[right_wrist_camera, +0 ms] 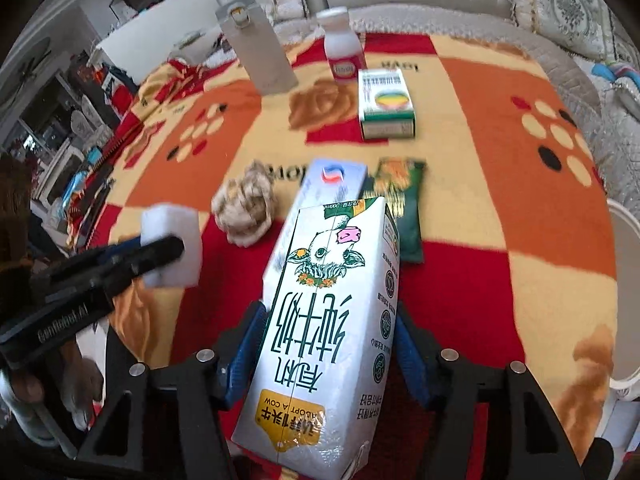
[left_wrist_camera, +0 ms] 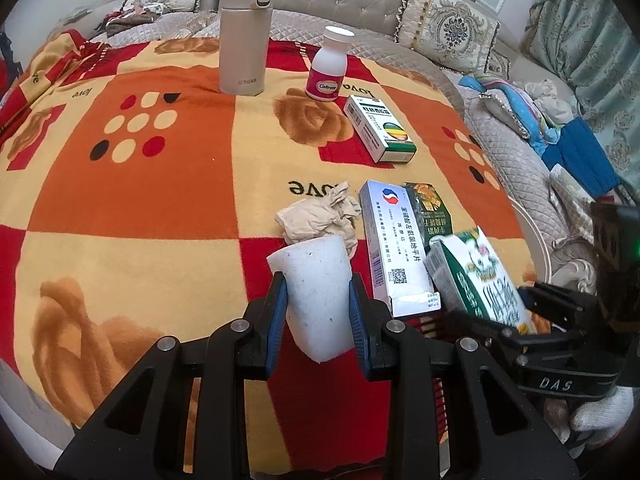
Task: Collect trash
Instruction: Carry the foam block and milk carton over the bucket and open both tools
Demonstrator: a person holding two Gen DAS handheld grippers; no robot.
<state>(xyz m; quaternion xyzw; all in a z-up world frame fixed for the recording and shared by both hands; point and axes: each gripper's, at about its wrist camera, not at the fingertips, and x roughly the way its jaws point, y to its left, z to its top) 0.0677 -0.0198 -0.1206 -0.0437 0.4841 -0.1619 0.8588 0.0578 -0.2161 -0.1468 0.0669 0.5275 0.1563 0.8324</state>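
Our left gripper clamps a white foam block between its blue pads, tilted down over the orange, red and cream blanket. The block is pale, speckled and wider at the top. Just beyond it lie a crumpled tissue and an opened white medicine box. At the right edge, a gloved hand carries the other tool.

From the right wrist, our right gripper grips a white milk carton printed with a cartoon cow and green trim, its top leaning away toward the table. The pads press both long sides. We see the left gripper with its block at the left, and a green snack packet lies behind the carton.
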